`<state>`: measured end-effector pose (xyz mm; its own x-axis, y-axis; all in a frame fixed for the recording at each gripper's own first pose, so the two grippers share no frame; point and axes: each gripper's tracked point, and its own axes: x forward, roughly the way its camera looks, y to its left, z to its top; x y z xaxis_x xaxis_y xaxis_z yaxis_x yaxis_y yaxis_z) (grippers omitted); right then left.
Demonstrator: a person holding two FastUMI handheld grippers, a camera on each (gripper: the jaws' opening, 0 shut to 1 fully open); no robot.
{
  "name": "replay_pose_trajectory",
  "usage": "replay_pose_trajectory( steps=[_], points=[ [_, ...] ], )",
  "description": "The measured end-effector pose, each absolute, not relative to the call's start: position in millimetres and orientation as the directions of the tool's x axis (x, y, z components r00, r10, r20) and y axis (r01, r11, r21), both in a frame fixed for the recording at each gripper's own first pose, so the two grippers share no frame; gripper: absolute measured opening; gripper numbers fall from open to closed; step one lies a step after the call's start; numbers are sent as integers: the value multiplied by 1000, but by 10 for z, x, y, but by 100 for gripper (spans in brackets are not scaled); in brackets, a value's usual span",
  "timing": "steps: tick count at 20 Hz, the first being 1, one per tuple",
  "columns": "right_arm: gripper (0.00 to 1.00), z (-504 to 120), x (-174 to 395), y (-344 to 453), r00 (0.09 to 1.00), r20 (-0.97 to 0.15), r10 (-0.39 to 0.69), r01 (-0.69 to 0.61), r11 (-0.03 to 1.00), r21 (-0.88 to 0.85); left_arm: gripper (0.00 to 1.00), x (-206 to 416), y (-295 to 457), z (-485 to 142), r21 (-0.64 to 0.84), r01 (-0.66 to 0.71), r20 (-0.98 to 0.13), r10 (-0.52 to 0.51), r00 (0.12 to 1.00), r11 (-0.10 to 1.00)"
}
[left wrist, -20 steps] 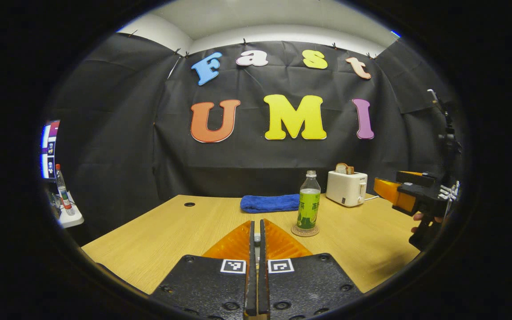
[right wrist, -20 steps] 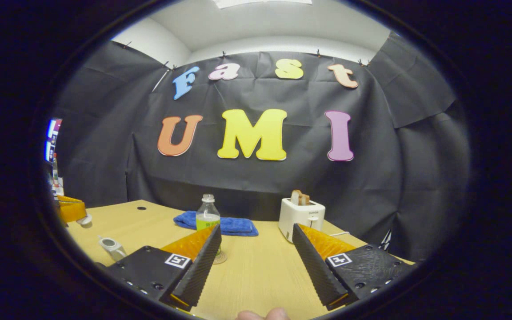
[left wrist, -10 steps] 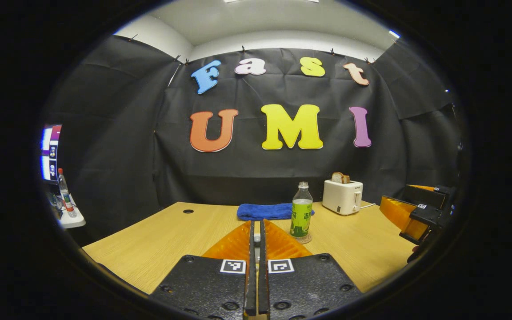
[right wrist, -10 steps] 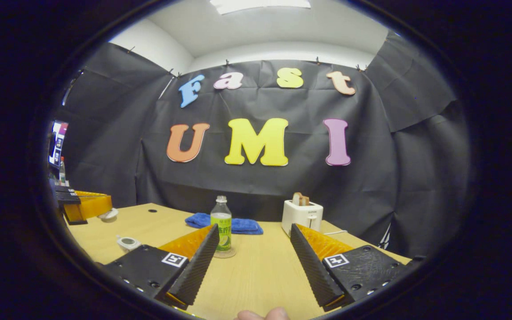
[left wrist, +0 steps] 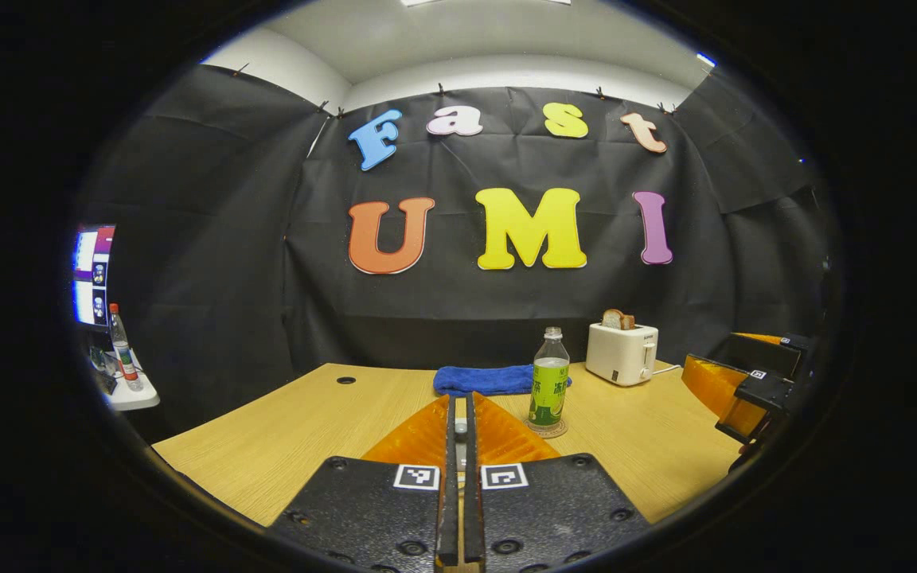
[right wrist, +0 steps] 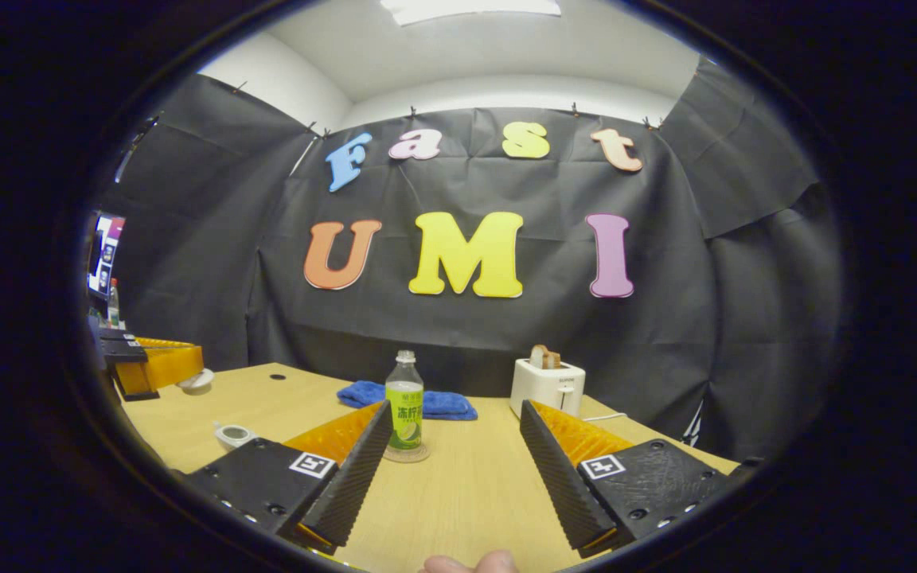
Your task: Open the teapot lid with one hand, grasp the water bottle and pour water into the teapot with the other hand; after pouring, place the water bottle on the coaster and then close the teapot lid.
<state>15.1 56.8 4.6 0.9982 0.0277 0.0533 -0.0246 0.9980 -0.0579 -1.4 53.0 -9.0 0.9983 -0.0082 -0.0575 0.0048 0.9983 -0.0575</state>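
Observation:
A clear water bottle (left wrist: 549, 380) with a green label stands upright on a round coaster (left wrist: 548, 430) mid-table; in the right gripper view the bottle (right wrist: 405, 402) and coaster (right wrist: 407, 455) sit just beyond my left finger. My right gripper (right wrist: 455, 407) is open and holds nothing; it also shows at the table's right edge (left wrist: 733, 390). The small pale teapot (right wrist: 233, 435) stands uncovered at the left. My left gripper (left wrist: 459, 402) is shut on the teapot lid, a small pale piece between its tips. Far left in the right gripper view, the left gripper (right wrist: 188, 372) holds the white lid (right wrist: 197, 381) above the table.
At the back of the wooden table (right wrist: 474, 493) stands a white toaster (right wrist: 548, 386) with toast in it. A folded blue towel (right wrist: 435, 402) lies behind the bottle. A side shelf with a bottle (left wrist: 120, 350) and a screen lies off to the left. A fingertip (right wrist: 470, 563) shows at the bottom.
Over the last second the right gripper sank lower and drew back toward the table's right edge. In its view the bottle slid right, out from behind the finger. The left gripper stays shut.

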Motion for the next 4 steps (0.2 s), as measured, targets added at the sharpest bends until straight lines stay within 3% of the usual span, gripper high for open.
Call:
replay_pose_trajectory(
  steps=[4],
  points=[
    [96,30,153,552,998,50,24,-21,998,-53,13,-18,503,-7,-56,9,-26,-11,1000,998]
  ],
)
